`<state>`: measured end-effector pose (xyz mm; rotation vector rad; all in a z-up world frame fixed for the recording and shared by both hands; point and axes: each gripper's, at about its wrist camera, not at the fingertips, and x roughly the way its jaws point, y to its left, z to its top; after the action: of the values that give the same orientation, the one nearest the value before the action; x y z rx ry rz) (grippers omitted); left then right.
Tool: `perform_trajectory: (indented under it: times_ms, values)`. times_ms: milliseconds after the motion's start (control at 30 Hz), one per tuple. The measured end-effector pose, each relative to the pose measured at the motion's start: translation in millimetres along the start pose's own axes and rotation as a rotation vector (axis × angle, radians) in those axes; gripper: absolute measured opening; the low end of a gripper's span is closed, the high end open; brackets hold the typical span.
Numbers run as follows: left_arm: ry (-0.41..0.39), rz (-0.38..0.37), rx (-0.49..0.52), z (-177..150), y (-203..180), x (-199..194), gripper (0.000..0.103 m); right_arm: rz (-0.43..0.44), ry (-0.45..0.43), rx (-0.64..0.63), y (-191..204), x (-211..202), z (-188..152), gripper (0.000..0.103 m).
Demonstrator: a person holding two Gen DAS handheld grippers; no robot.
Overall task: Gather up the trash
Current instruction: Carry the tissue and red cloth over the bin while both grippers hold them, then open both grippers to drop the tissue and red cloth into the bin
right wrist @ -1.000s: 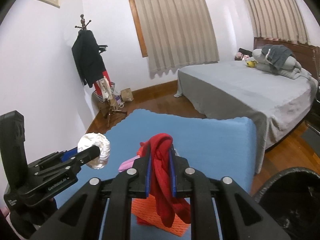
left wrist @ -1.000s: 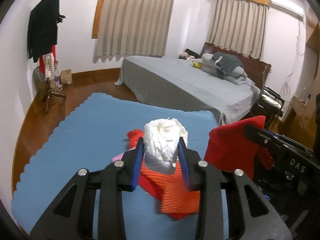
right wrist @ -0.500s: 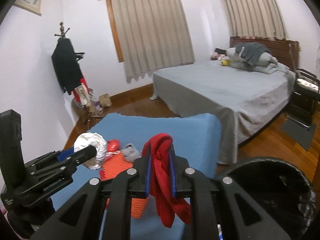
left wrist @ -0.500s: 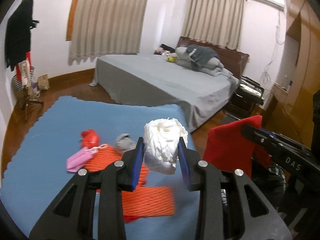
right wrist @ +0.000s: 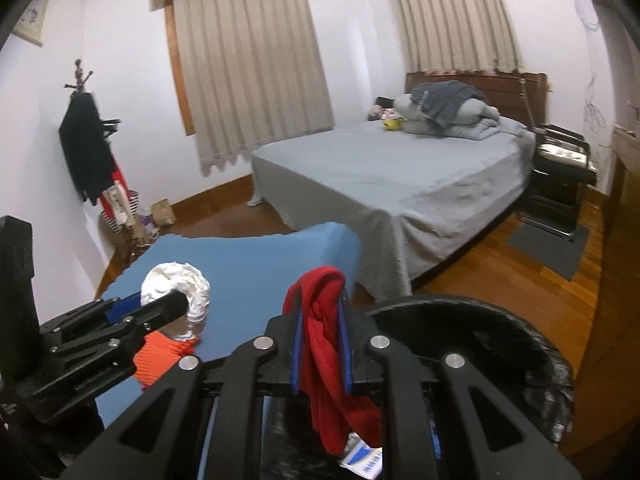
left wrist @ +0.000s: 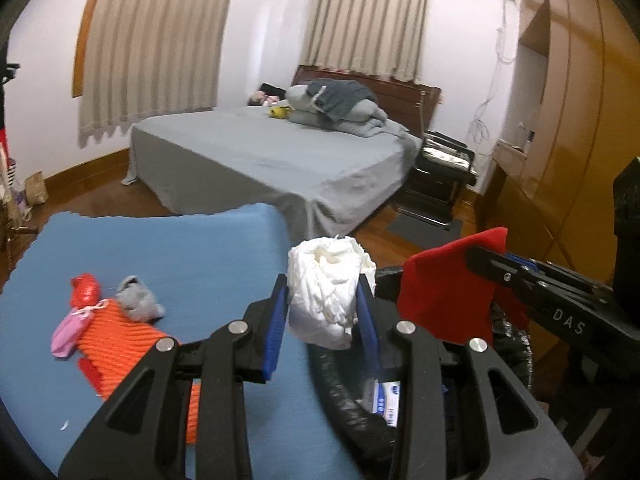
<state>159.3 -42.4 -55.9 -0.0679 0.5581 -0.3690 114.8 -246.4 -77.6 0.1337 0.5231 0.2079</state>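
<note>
My left gripper (left wrist: 322, 300) is shut on a crumpled white paper wad (left wrist: 326, 284), held over the near rim of the black-lined trash bin (left wrist: 348, 400). It also shows in the right wrist view (right wrist: 176, 292). My right gripper (right wrist: 320, 320) is shut on a red cloth (right wrist: 324, 344) that hangs down above the bin (right wrist: 500, 344). The red cloth also shows in the left wrist view (left wrist: 444, 292). On the blue mat (left wrist: 180, 252) lie an orange ribbed cloth (left wrist: 116, 336), a pink scrap (left wrist: 66, 334), a red scrap (left wrist: 84, 288) and a grey wad (left wrist: 138, 300).
A bed (right wrist: 400, 176) with grey sheets stands beyond the mat. A coat rack (right wrist: 88, 148) stands at the left wall. A black stand (right wrist: 560, 176) is right of the bed, with a wooden cabinet (left wrist: 568, 160) at the far right. White packaging (right wrist: 360, 460) lies inside the bin.
Both grippers swung right from over the mat to above the trash bin, still holding the white wad and the red cloth. The bin came into view below them.
</note>
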Motion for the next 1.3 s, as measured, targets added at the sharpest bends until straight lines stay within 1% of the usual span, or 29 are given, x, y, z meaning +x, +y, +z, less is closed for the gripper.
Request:
perform_trajectory:
  times_ms: [300, 433, 767, 867, 900, 933, 1000, 1067, 1100, 1133, 1200, 1233, 1267, 1300]
  values:
    - [0.034, -0.074, 0.05, -5.0, -47.9, 31.7, 0.032, -0.091, 0.025, 0.04, -48.3, -9.4, -16.1, 0.015]
    - [0.058, -0.095, 0.063, -10.5, -63.5, 46.4, 0.032, -0.116, 0.045, 0.052, -60.3, -8.6, -24.4, 0.015]
    - [0.085, -0.121, 0.064, -14.2, -81.0, 68.5, 0.033, -0.145, 0.078, 0.068, -85.0, -3.8, -32.6, 0.015]
    - [0.1, -0.132, 0.058, -15.5, -75.9, 72.9, 0.04, -0.148, 0.088, 0.074, -91.9, -1.8, -35.7, 0.023]
    - [0.104, -0.136, 0.055, -16.4, -75.3, 74.5, 0.042, -0.151, 0.09, 0.075, -92.7, -1.5, -36.2, 0.024]
    - [0.109, -0.141, 0.053, -15.0, -75.7, 75.9, 0.046, -0.153, 0.094, 0.075, -92.5, -1.7, -37.6, 0.025]
    - [0.113, -0.143, 0.05, -17.5, -72.7, 76.8, 0.055, -0.158, 0.099, 0.082, -95.1, -1.7, -39.9, 0.03]
    - [0.115, -0.141, 0.048, -18.3, -71.3, 77.8, 0.056, -0.162, 0.101, 0.088, -97.5, -2.7, -41.7, 0.031]
    - [0.115, -0.139, 0.048, -18.9, -71.1, 77.3, 0.059, -0.164, 0.101, 0.089, -99.5, -3.4, -42.4, 0.033]
    - [0.114, -0.136, 0.047, -18.7, -70.5, 77.0, 0.063, -0.166, 0.099, 0.093, -100.1, -4.3, -43.1, 0.036]
    - [0.106, -0.128, 0.044, -17.8, -66.5, 74.4, 0.065, -0.173, 0.092, 0.096, -100.2, -6.2, -44.0, 0.046]
    - [0.103, -0.123, 0.044, -17.3, -65.3, 73.0, 0.067, -0.175, 0.09, 0.096, -100.0, -6.5, -43.7, 0.048]
    - [0.097, -0.114, 0.044, -16.8, -62.5, 70.6, 0.068, -0.178, 0.088, 0.096, -99.6, -7.1, -43.5, 0.055]
    - [0.09, -0.104, 0.045, -15.3, -58.6, 68.0, 0.071, -0.182, 0.085, 0.097, -98.5, -7.8, -43.0, 0.064]
